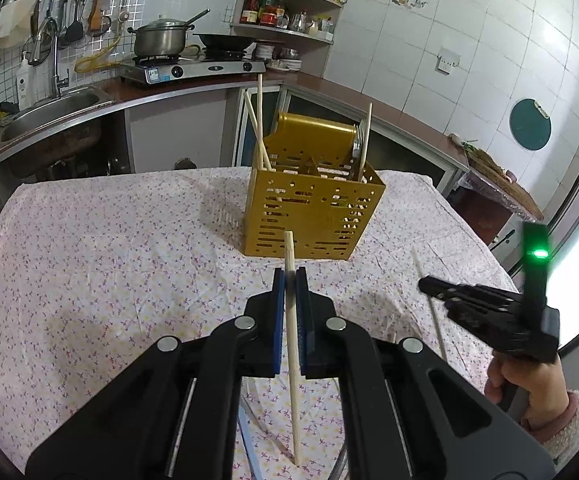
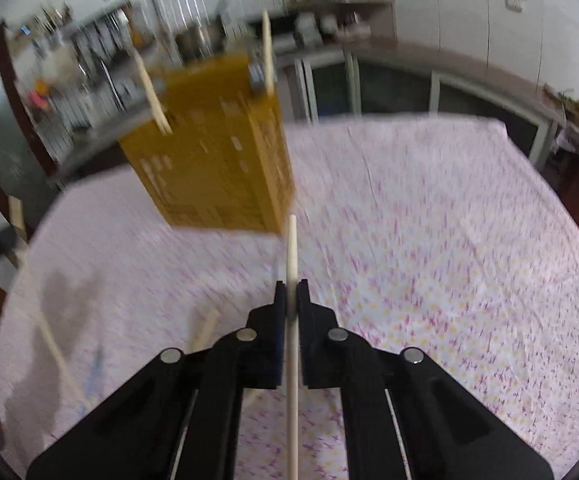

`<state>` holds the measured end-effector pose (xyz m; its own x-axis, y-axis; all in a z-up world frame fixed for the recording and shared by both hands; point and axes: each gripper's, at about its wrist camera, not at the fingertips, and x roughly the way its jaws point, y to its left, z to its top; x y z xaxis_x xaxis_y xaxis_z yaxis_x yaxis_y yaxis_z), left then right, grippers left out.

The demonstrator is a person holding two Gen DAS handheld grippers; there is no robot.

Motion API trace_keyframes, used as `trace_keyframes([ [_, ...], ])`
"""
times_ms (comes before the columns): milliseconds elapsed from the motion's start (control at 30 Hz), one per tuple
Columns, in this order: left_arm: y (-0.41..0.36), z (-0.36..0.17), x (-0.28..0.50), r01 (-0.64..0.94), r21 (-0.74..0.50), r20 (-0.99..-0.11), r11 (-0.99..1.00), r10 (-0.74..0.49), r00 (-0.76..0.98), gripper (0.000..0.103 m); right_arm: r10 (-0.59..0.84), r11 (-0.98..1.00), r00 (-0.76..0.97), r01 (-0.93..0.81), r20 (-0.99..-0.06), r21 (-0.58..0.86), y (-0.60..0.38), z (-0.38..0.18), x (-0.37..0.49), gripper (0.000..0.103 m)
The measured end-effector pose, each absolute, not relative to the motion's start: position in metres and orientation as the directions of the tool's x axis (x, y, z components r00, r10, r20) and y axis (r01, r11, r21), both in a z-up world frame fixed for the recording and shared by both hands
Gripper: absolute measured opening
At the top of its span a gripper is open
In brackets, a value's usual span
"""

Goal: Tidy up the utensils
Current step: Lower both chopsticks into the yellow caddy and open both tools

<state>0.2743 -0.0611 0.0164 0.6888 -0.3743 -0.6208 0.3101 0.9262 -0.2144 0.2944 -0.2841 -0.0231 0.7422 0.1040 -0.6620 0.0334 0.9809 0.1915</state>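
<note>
1. Kitchen behind; floral tablecloth point(image 1: 109, 240) covers table.
2. My left gripper point(image 1: 289, 276) pinches a chopstick point(image 1: 292, 340), near side.
3. Gold utensil holder point(image 1: 313, 212) far-centre, chopsticks inside.
4. My right gripper point(image 2: 291, 292) pinches another chopstick point(image 2: 291, 264), right side.

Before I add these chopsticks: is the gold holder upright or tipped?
Upright: the gold holder sits flat on the tablecloth, chopsticks standing in it.

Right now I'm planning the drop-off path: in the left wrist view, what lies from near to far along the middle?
Left tool shut on a chopstick → gold utensil holder on the floral tablecloth → far counter → gas stove.
</note>
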Motion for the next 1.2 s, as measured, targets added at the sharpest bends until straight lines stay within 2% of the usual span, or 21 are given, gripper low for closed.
trace_keyframes([
  [167, -0.061, 0.028, 0.27, 0.324, -0.213, -0.597, 0.922, -0.385, 0.704, 0.004, 0.105, 0.978, 0.87, -0.001, -0.482, 0.211, -0.279, 0.011, 0.271, 0.006],
  [300, -0.063, 0.038, 0.269, 0.329, -0.2, -0.573, 0.923, -0.383, 0.725, 0.004, 0.103, 0.981, 0.92, -0.031, -0.379, 0.19, -0.272, 0.027, 0.264, 0.006],
  [733, -0.076, 0.083, 0.29, 0.349, -0.166, -0.505, 0.922, -0.383, 0.774, 0.003, 0.102, 0.978, 0.976, -0.063, -0.192, 0.2, -0.265, 0.056, 0.267, 0.006],
  [1200, -0.093, 0.158, 0.327, 0.348, -0.084, -0.403, 0.934, -0.352, 0.845, 0.003, 0.033, 0.982, 0.999, -0.029, -0.021, 0.189, -0.266, 0.109, 0.322, 0.006],
])
